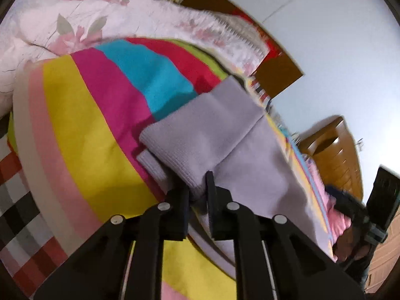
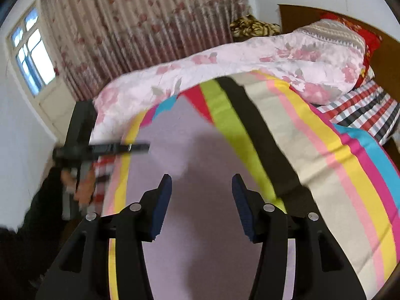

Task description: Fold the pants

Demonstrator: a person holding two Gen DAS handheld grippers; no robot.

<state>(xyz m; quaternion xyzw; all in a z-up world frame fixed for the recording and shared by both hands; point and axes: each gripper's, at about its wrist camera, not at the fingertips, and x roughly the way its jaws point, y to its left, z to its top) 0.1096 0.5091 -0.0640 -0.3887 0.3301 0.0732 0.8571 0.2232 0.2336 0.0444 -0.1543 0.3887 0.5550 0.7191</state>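
- Pants (image 1: 212,135): lilac knit cloth lying on the striped sheet (image 1: 82,115) of the bed; in the left wrist view one part is folded over another, with a crease running across the middle.
- Left gripper (image 1: 197,187): fingers (image 1: 212,187) nearly pressed together, pinching the near edge of the pants' folded layer; the cloth bunches between the pads.
- Right gripper (image 2: 201,192): fingers (image 2: 163,195) spread, standing over a flat stretch of the pants (image 2: 195,225); no cloth lies between the pads, and whether the tips touch the fabric cannot be told from this view.
- Hand (image 2: 82,187): seen blurred at the left of the right wrist view, gripping the left tool's handle beside the bed edge.
- Quilt (image 2: 225,75): pink floral, heaped at the far side of the bed beyond the sheet.
- Headboard (image 1: 277,75): brown wood, at the far right behind the quilt.
- Curtain (image 2: 140,25): pleated, floral, behind the bed.
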